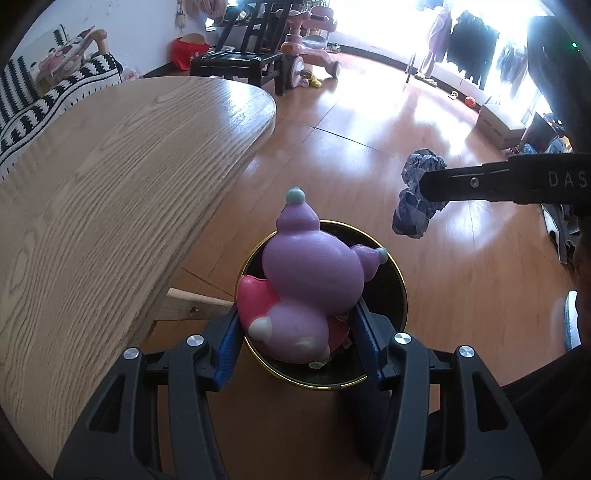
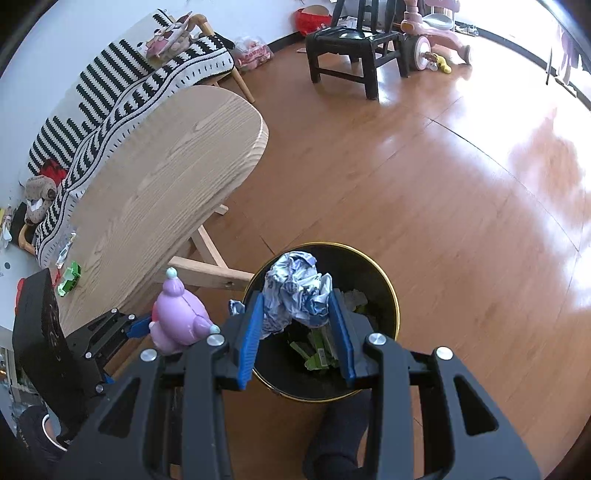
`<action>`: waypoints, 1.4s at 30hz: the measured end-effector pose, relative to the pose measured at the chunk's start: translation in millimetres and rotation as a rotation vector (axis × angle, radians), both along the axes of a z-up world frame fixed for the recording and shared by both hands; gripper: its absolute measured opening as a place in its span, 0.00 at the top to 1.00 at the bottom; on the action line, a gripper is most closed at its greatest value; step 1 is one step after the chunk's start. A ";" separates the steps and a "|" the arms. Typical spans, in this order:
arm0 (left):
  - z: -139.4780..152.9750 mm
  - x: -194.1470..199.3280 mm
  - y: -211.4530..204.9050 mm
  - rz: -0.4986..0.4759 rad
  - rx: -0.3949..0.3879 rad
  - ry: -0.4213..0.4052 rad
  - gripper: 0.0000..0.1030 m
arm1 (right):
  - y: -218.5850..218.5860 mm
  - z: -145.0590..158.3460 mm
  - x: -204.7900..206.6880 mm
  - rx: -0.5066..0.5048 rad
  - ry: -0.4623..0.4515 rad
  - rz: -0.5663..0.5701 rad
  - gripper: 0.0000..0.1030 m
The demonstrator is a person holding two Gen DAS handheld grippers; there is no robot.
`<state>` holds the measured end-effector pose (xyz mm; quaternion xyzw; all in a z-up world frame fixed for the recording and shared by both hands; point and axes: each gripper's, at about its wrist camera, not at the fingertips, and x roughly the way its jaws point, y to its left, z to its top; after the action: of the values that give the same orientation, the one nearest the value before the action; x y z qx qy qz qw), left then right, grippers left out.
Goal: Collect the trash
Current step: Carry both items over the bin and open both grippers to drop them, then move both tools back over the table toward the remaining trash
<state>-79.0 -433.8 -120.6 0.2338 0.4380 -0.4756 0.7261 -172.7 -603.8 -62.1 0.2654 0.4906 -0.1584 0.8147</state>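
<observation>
My left gripper (image 1: 297, 325) is shut on a purple and pink toy figure (image 1: 310, 280) and holds it above a black bin with a gold rim (image 1: 400, 291). My right gripper (image 2: 297, 325) is shut on a crumpled blue and white wrapper (image 2: 295, 288) over the same bin (image 2: 391, 291), which holds green packaging (image 2: 317, 356). The right gripper (image 1: 428, 186) with the wrapper (image 1: 415, 214) shows at the right of the left wrist view. The left gripper (image 2: 147, 326) with the toy (image 2: 179, 317) shows at the left of the right wrist view.
A light wooden table (image 1: 110, 192) stands left of the bin; a small green item (image 2: 70, 282) lies on it. A striped sofa (image 2: 110, 96), a black chair (image 2: 351, 44) and a pink tricycle (image 2: 432, 29) stand farther off on the wooden floor.
</observation>
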 end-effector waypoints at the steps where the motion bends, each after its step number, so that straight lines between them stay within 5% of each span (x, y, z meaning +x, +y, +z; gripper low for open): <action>1: 0.0 -0.7 -0.2 0.000 0.000 -0.003 0.48 | -0.1 0.0 0.0 0.000 -0.001 0.000 0.65; 9: 1.4 -6.9 1.5 -0.013 -0.009 -0.005 0.46 | -1.5 -2.1 1.1 0.000 -0.001 -0.002 0.60; 13: 3.8 -8.8 1.4 -0.020 -0.038 -0.002 0.25 | -3.2 -0.1 0.5 -0.002 -0.007 -0.010 0.46; 23: 6.3 -7.4 2.2 -0.018 -0.047 -0.008 0.21 | -3.2 3.0 0.7 -0.002 -0.017 -0.006 0.45; 30: 23.7 -3.5 10.2 -0.009 -0.074 -0.017 0.14 | 3.9 15.1 7.8 -0.019 -0.041 0.005 0.35; 36: 61.6 16.2 44.5 0.025 -0.135 -0.080 0.10 | 31.0 37.4 31.8 -0.047 -0.090 0.061 0.25; 42: 93.4 73.4 119.3 0.207 -0.184 -0.114 0.10 | 75.1 53.4 76.3 -0.052 -0.135 0.152 0.20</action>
<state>-5.6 -314.4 -27.2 0.1466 0.3726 -0.4225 0.8132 -96.4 -528.7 -8.7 0.2160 0.4491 -0.0907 0.8622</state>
